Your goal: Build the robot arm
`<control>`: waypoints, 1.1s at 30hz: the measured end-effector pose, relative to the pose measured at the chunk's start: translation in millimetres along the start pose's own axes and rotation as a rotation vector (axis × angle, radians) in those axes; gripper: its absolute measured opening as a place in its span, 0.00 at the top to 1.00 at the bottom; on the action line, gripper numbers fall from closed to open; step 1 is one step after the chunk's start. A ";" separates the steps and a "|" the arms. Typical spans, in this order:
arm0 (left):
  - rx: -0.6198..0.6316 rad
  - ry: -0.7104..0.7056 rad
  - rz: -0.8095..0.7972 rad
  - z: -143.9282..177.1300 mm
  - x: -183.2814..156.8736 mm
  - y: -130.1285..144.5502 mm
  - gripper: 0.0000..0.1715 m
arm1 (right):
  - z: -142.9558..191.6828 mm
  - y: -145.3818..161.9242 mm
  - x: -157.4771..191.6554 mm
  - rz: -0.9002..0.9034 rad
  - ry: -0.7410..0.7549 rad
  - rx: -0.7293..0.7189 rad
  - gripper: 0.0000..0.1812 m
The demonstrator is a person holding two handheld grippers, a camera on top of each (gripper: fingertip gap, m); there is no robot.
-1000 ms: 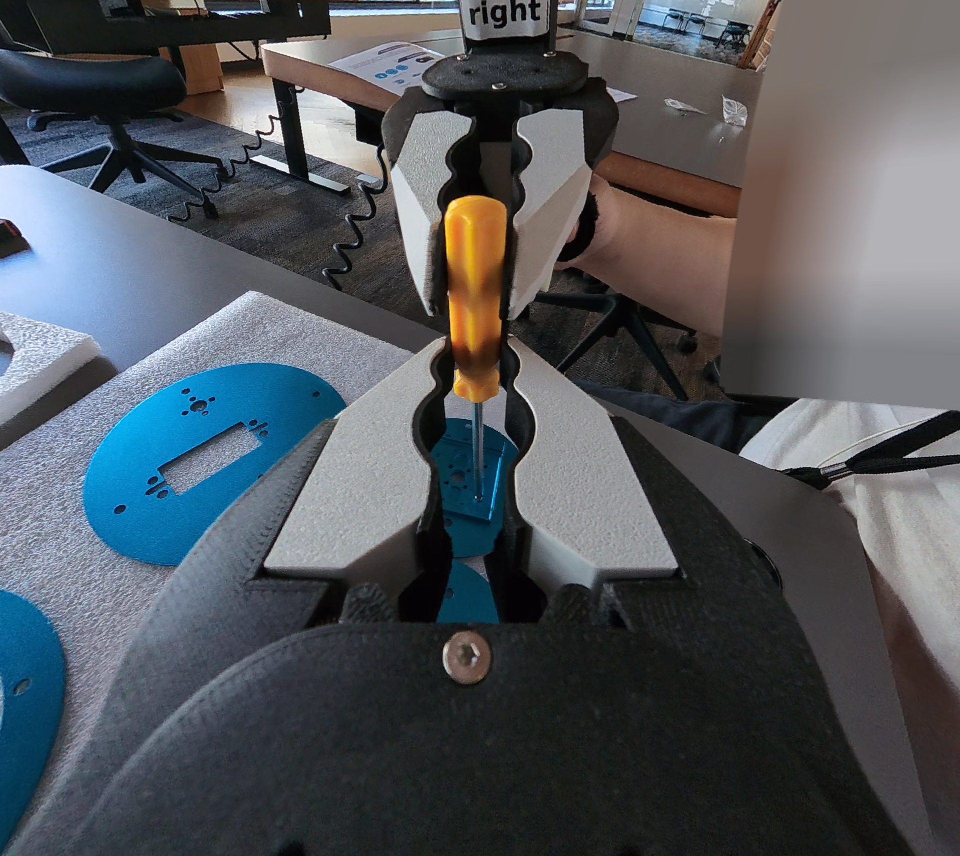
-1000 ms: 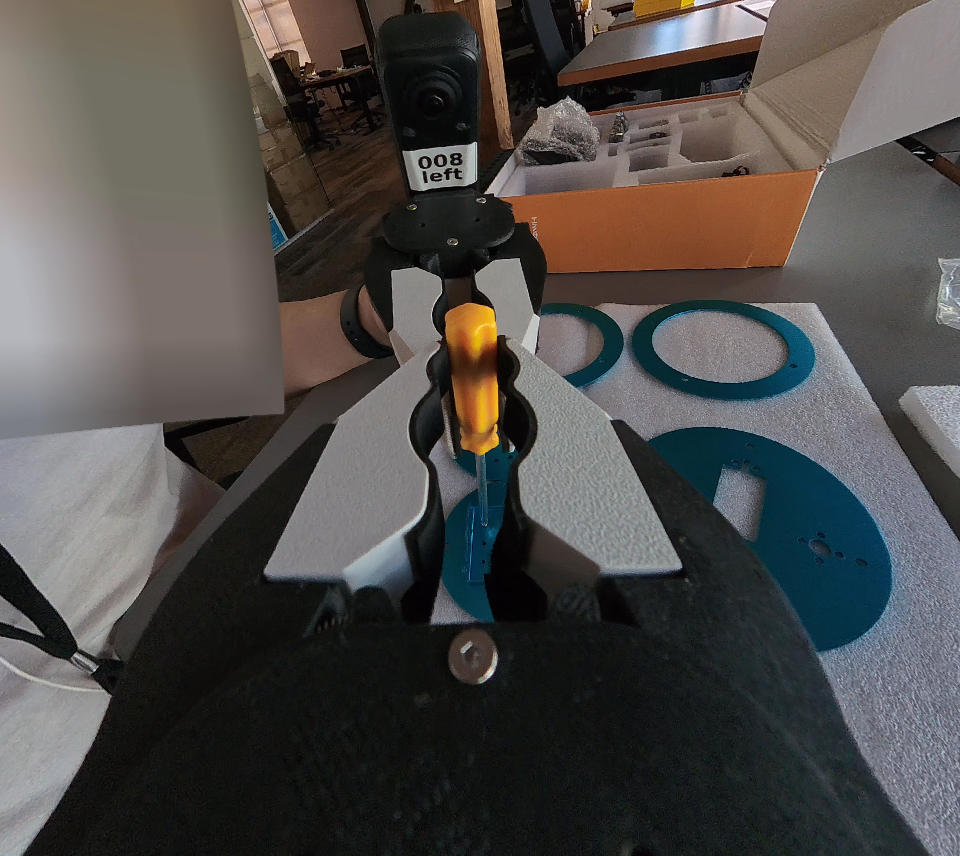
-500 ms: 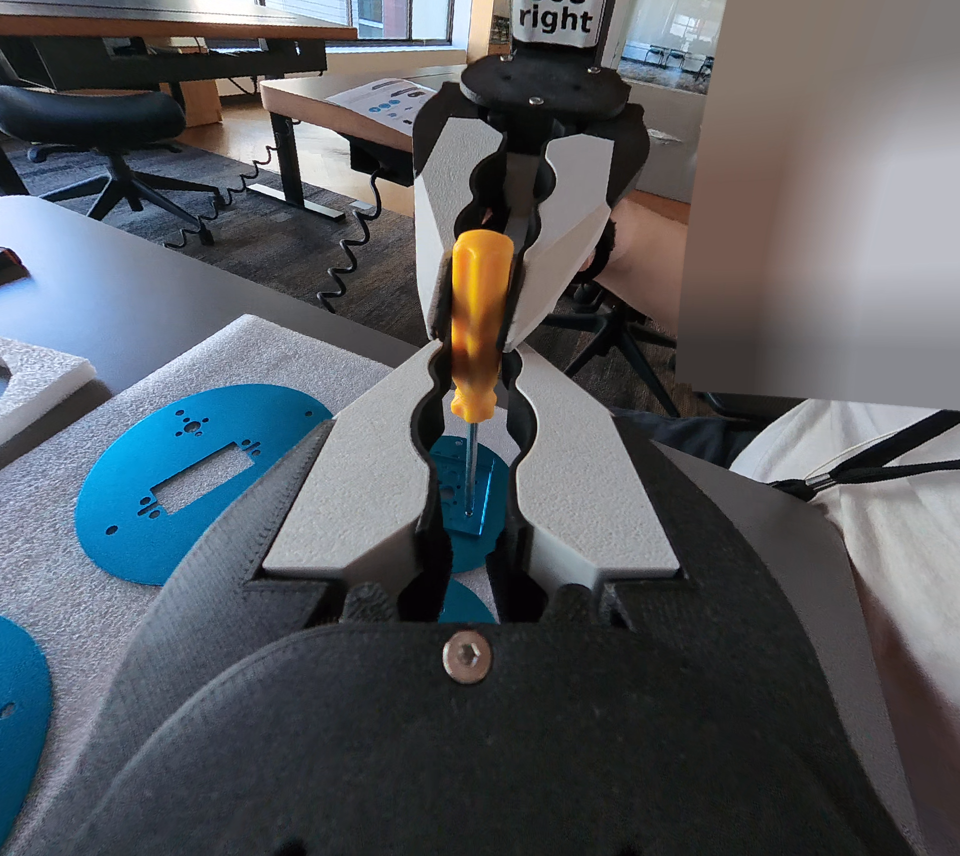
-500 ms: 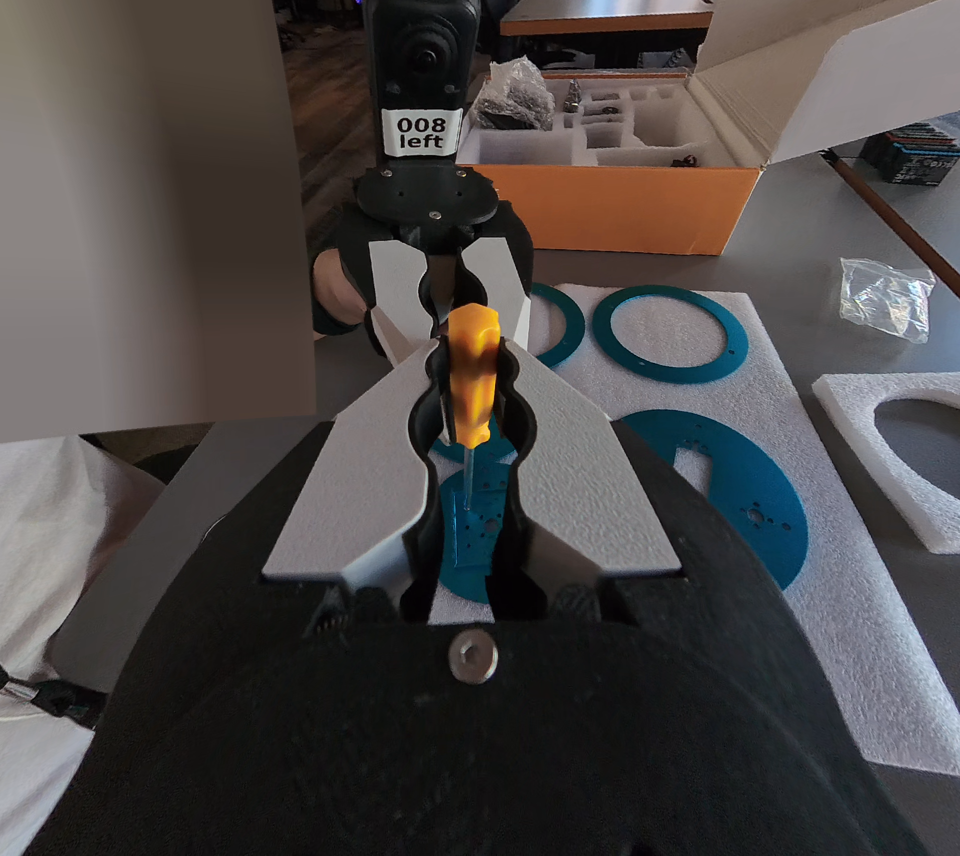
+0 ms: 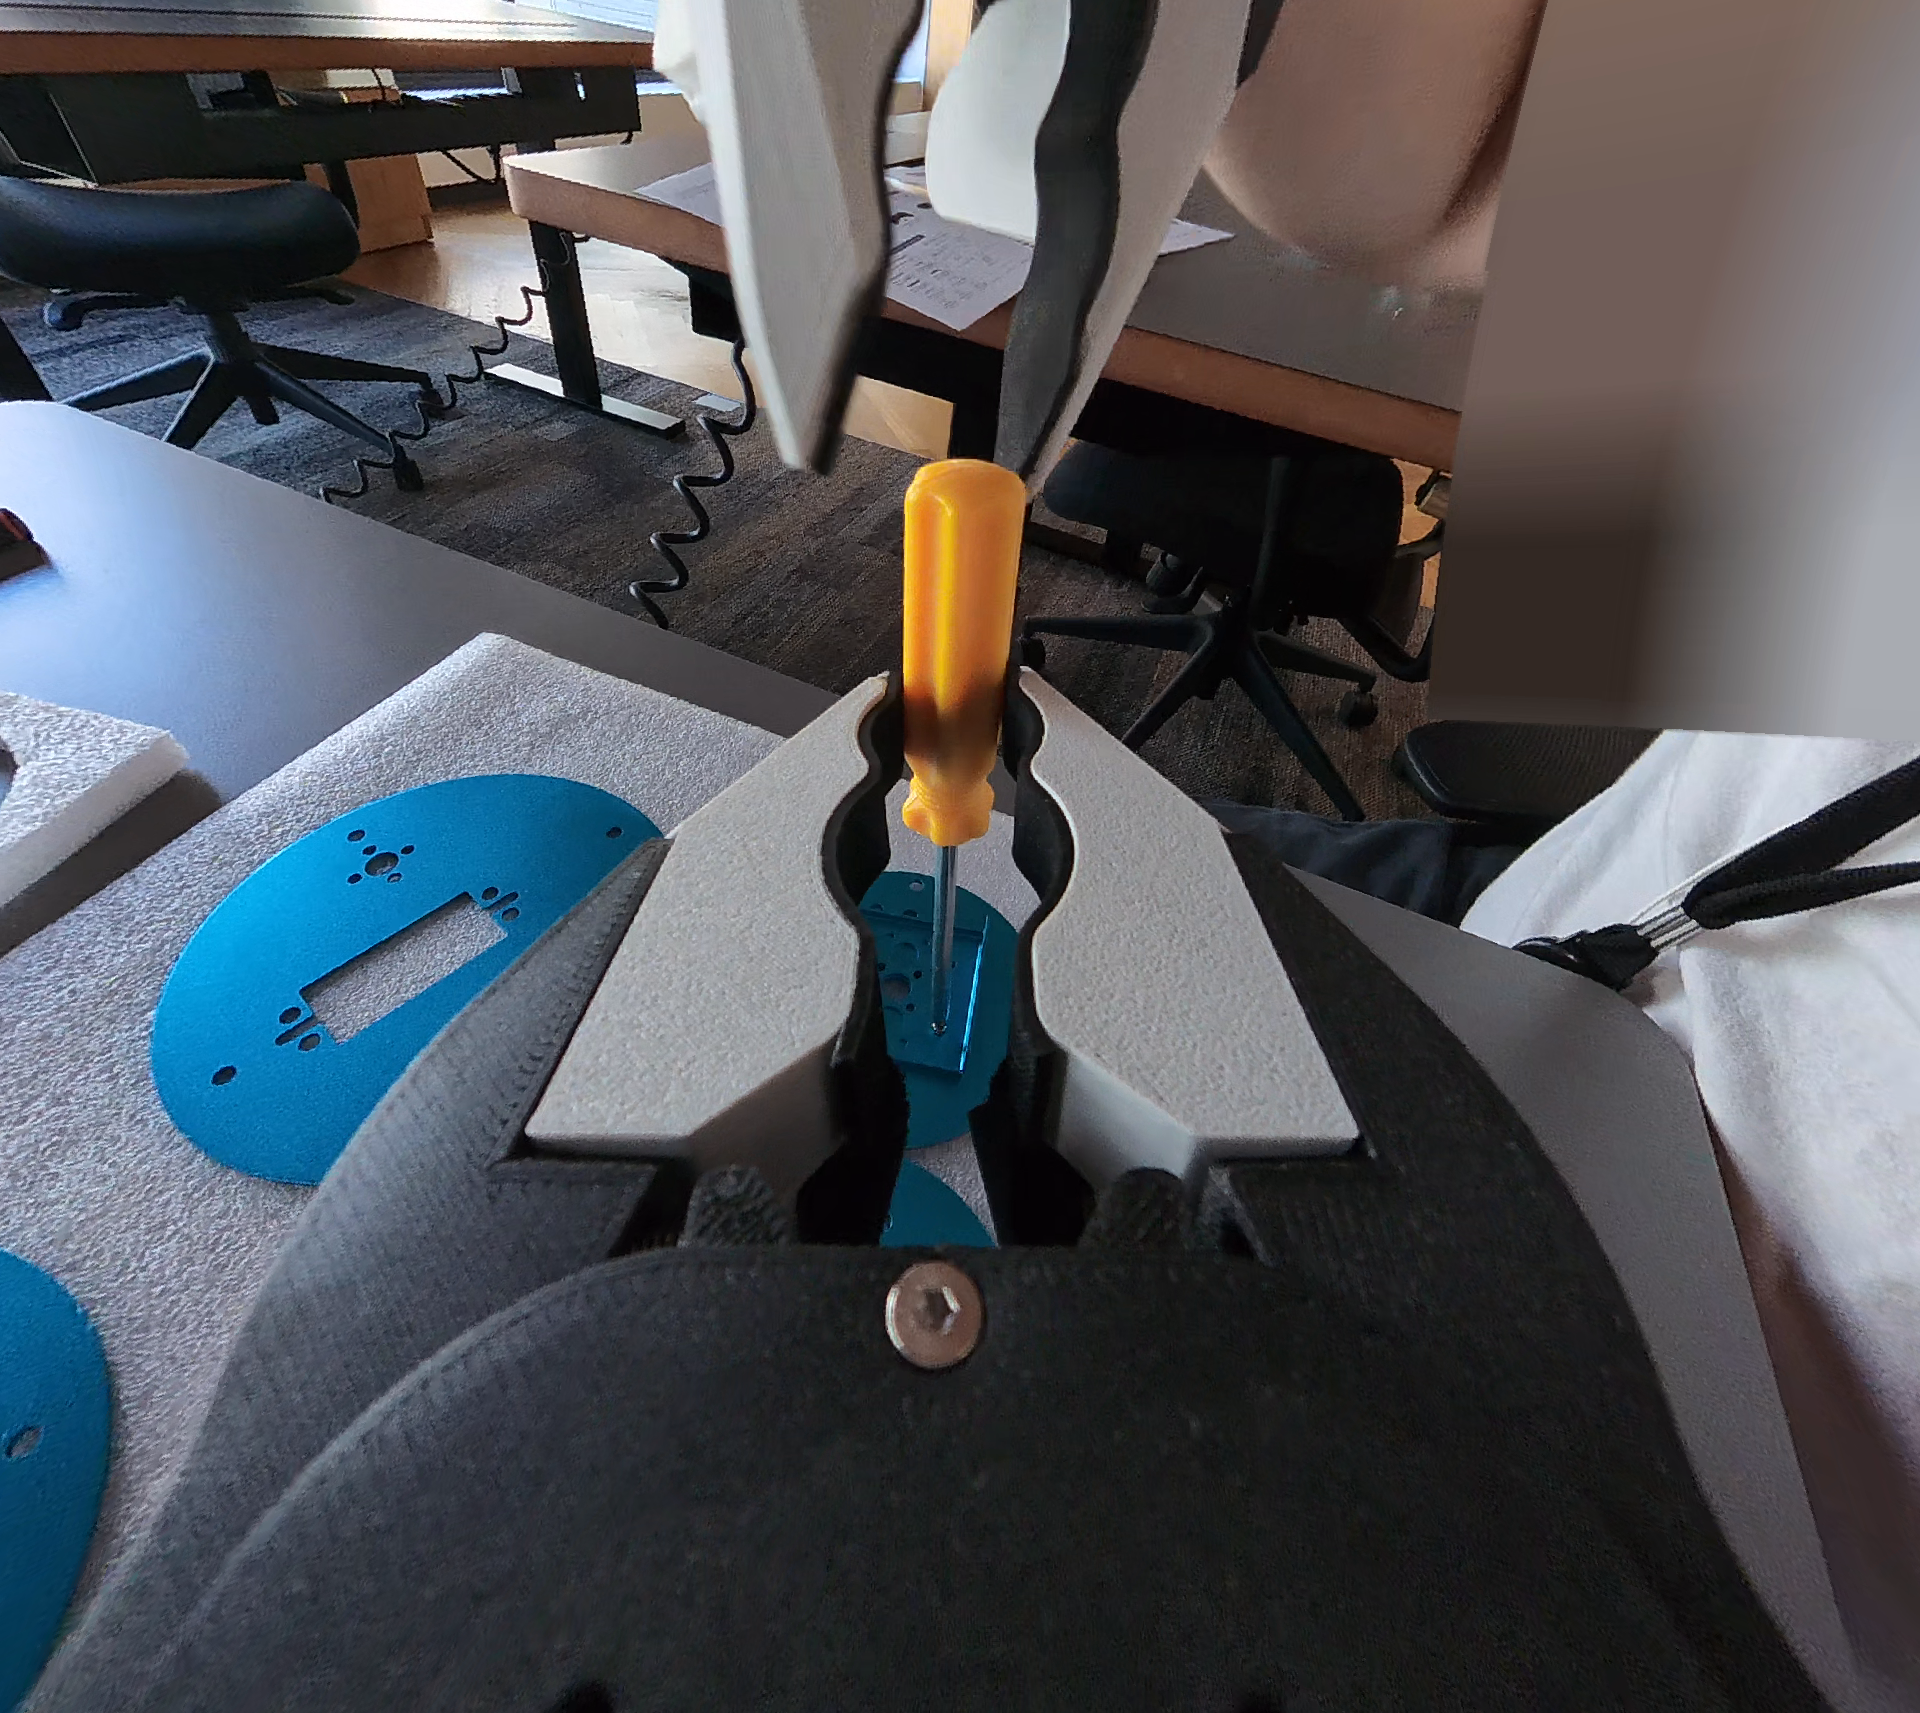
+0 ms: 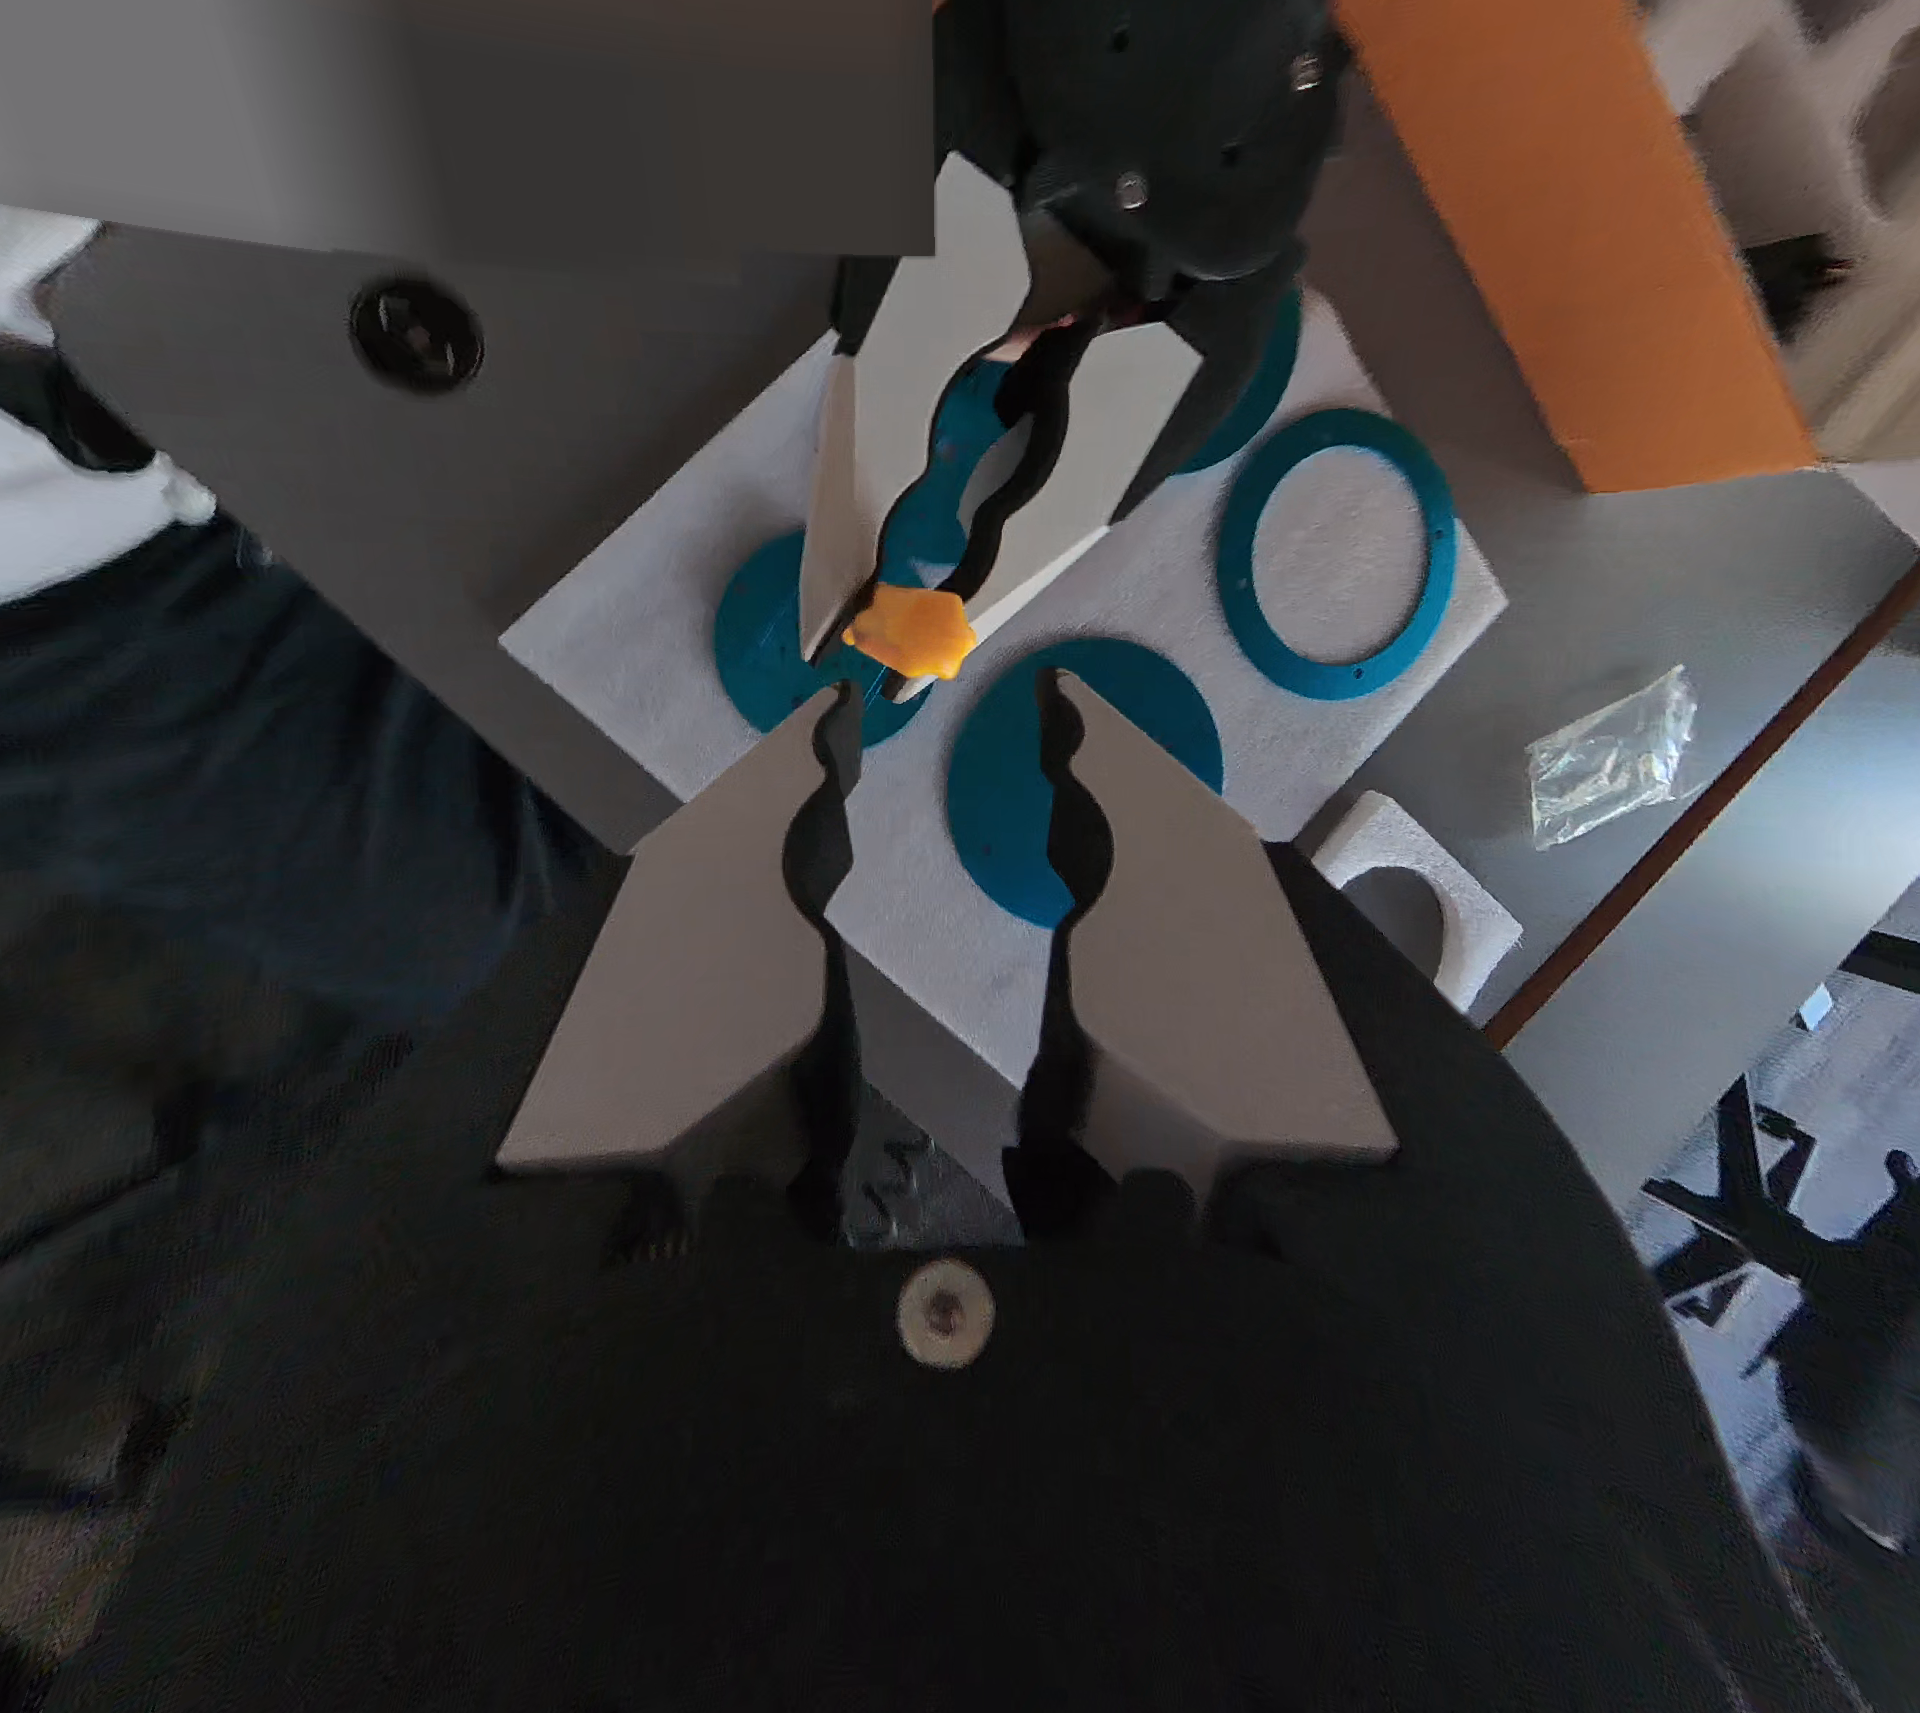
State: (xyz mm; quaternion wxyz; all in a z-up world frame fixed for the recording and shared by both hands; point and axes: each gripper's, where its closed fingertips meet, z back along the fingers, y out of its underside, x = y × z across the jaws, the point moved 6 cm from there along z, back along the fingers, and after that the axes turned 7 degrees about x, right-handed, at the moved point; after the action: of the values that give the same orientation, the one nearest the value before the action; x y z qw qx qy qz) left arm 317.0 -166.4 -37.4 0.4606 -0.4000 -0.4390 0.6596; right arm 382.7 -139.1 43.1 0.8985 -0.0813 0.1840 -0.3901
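My left gripper (image 5: 951, 718) has its fingers clamped on the lower handle of an orange screwdriver (image 5: 961, 624), held upright with its tip on a small blue bracket (image 5: 940, 1003) resting on a blue disc (image 5: 935, 1113). My right gripper (image 6: 948, 689) hangs just above the handle's top, fingers parted and holding nothing. Blue plates (image 5: 390, 967) and rings (image 6: 1340, 551) lie on the white foam sheet (image 6: 1091, 967) on the grey surface (image 5: 260, 614), near an orange box (image 6: 1558, 209).
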 end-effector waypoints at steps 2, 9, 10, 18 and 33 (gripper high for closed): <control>0.001 -0.002 -0.002 0.3 -0.3 0.1 0.90 | -3.4 -8.6 1.3 0.047 -0.050 0.050 0.87; -0.005 0.004 0.016 1.4 1.8 0.7 0.90 | -10.2 -12.9 -2.8 0.013 -0.074 0.209 0.92; -0.006 0.003 0.018 1.1 1.9 0.5 0.90 | -10.2 -13.3 -3.0 -0.019 -0.083 0.228 0.92; 0.005 0.001 -0.003 0.3 0.5 0.8 0.90 | -10.3 -13.6 -1.8 -0.193 -0.136 0.301 0.94; 0.012 0.001 -0.022 0.9 -0.2 1.2 0.90 | -17.5 -13.8 -1.0 0.039 -0.109 0.240 0.90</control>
State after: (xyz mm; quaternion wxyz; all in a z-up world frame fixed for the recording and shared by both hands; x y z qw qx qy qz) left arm 315.9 -167.0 -38.3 0.4703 -0.3926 -0.4394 0.6569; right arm 365.9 -147.9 31.2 0.9179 0.0094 0.0884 -0.3868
